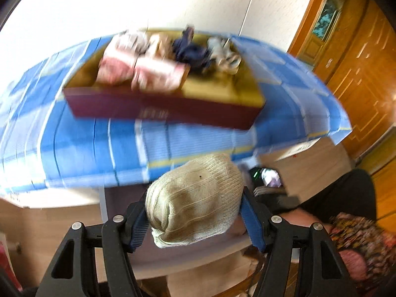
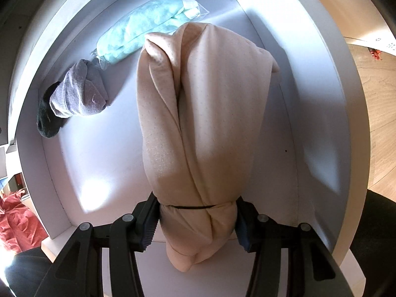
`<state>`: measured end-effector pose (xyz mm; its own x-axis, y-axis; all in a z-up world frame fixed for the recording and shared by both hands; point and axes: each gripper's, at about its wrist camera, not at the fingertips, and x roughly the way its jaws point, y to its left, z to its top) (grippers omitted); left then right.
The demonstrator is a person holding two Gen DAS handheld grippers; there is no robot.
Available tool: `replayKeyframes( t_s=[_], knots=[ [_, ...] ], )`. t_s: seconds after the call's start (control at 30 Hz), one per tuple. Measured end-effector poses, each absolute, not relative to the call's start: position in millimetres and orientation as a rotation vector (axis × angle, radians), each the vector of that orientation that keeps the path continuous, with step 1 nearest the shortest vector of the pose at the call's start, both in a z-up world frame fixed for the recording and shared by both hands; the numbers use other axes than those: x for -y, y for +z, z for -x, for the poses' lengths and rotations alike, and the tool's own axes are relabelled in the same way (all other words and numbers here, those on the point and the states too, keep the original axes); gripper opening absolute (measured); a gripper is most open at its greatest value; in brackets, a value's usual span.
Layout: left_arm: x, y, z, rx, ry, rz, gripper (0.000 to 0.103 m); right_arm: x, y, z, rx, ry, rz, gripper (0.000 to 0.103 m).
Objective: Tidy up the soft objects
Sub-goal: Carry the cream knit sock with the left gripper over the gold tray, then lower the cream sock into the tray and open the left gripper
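Observation:
My left gripper (image 1: 194, 219) is shut on a rolled beige knit sock (image 1: 195, 198) and holds it in the air in front of the table. A dark red box (image 1: 163, 109) with a gold inside sits on the blue checked tablecloth (image 1: 74, 146); it holds pink cloths (image 1: 138, 69), a dark navy piece (image 1: 190, 52) and a pale bundle (image 1: 225, 54). My right gripper (image 2: 196, 220) is shut on a rolled peach cloth (image 2: 205, 113) tied with a black band, held over a white drawer (image 2: 104, 163). In the drawer lie a grey sock roll (image 2: 81, 94) and a bagged mint-green item (image 2: 146, 32).
A wooden door and panelling (image 1: 356, 74) stand at the right. A cardboard box (image 1: 309, 168) sits below the table edge. A person's patterned clothing (image 1: 363, 242) shows at lower right. Red fabric (image 2: 14, 225) lies left of the drawer; wooden floor (image 2: 381, 113) lies right.

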<state>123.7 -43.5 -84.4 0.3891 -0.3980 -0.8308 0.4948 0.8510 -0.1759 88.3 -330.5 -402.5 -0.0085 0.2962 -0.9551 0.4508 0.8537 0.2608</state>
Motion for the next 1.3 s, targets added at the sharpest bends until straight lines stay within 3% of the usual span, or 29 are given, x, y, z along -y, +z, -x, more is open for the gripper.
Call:
replayKeyframes(
  t_s=[0.37, 0.83, 1.3],
  knots=[
    [87, -39, -187, -0.991, -0.575, -0.057, 0.067, 331, -405, -90, -1.606, -0.134, -0.608, 0.053],
    [140, -74, -251, -1.109, -0.505, -0.091, 0.067, 339, -404, -89, -1.604, -0.128, -0.662, 0.053],
    [168, -78, -258, -1.095, -0.492, -0.157, 0.067, 346, -404, -89, -1.601, -0.123, -0.678, 0.053]
  ],
)
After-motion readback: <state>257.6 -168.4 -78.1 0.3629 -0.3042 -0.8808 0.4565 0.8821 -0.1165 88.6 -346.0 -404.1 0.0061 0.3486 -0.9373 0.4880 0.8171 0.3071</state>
